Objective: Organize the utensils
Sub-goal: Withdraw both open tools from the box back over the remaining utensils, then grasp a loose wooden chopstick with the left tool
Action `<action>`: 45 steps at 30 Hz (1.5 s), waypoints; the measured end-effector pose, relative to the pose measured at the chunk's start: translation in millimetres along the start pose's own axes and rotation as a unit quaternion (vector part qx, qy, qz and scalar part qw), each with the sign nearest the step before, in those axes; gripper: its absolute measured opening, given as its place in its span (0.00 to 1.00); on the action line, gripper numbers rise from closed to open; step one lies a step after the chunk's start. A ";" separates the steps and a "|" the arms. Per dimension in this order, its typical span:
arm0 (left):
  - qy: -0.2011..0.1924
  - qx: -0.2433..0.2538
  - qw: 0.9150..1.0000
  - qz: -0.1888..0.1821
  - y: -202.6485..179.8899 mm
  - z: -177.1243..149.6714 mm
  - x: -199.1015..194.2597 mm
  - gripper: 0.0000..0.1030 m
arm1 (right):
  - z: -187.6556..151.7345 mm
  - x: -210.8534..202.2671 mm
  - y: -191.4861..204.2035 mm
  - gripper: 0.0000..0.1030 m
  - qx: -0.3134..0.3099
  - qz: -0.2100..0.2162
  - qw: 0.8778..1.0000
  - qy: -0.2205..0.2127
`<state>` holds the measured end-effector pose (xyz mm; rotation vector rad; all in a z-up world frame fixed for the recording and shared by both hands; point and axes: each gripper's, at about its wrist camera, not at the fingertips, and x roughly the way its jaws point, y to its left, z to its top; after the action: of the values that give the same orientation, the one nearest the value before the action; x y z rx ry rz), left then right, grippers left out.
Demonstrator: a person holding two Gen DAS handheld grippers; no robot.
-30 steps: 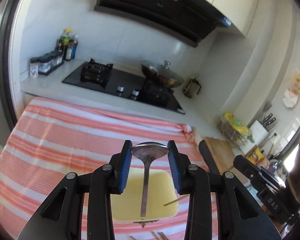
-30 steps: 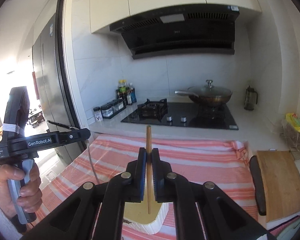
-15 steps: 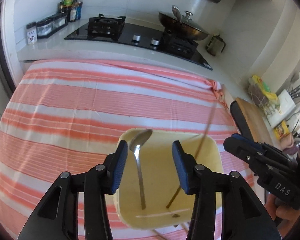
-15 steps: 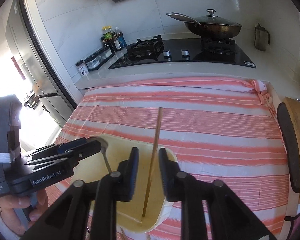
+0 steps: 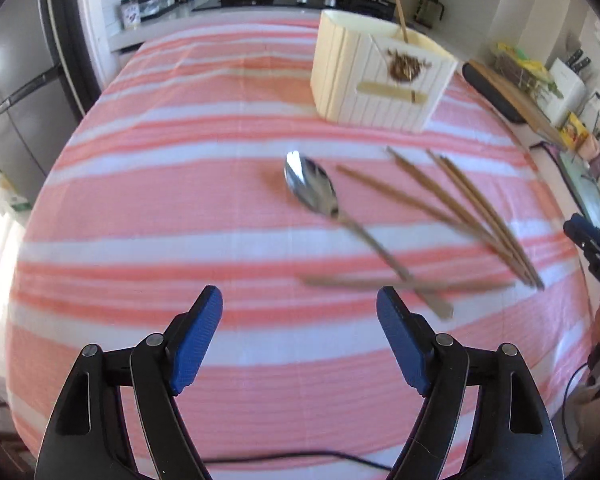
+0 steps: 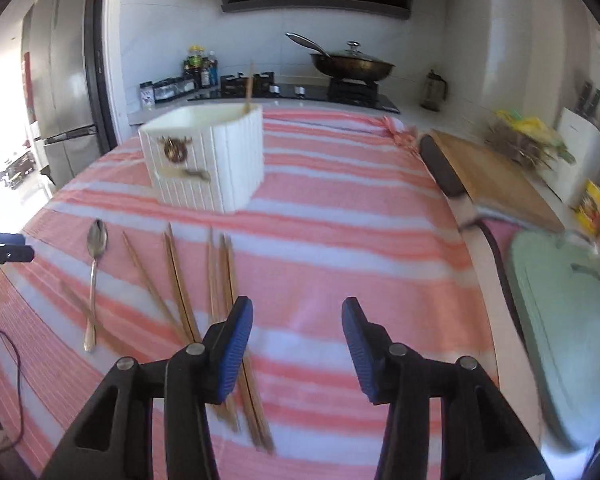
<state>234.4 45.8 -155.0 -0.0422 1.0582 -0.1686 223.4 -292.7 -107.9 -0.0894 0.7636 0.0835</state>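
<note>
Both the left gripper [image 5: 299, 340] and right gripper [image 6: 297, 348] hung wide apart, empty. One brown wooden chopstick [image 6: 248, 89] stood in the cream ribbed holder box [image 6: 216, 160]; a silver metal spoon [image 5: 332, 208] and loose wooden chopsticks [image 5: 472, 208] lay on the striped cloth [image 5: 180, 200], unsorted. Mostly undone.

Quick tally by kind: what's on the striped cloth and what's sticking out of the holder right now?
Spoon: 1, lying on the striped cloth
Loose chopsticks: about 6, overlapping and blurred, so the count is not exact
Chopstick in holder: 1, sticking out of the top
Cream holder: 1
Total: about 9
</note>
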 end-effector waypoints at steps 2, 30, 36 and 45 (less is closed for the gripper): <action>-0.001 -0.014 1.000 -0.006 -8.1 -19.7 -2.2 0.79 | -28.2 -5.9 -4.8 0.46 0.017 -0.020 1.000 0.006; -0.031 -0.174 0.982 0.063 -76.2 0.2 51.5 0.88 | -72.6 19.2 -23.6 0.48 0.069 -0.049 0.994 0.069; -0.015 -0.109 0.984 0.142 -106.9 2.3 75.5 0.90 | -73.1 18.8 -25.6 0.48 0.074 -0.044 0.994 0.068; 0.005 -0.103 0.994 0.030 -32.4 -19.9 45.0 0.96 | -63.3 -0.5 -4.2 0.49 0.059 0.008 0.997 0.045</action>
<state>234.8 7.7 -199.9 -0.1955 1.0815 -0.0046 180.0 -303.9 -152.9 0.0246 0.8576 0.0498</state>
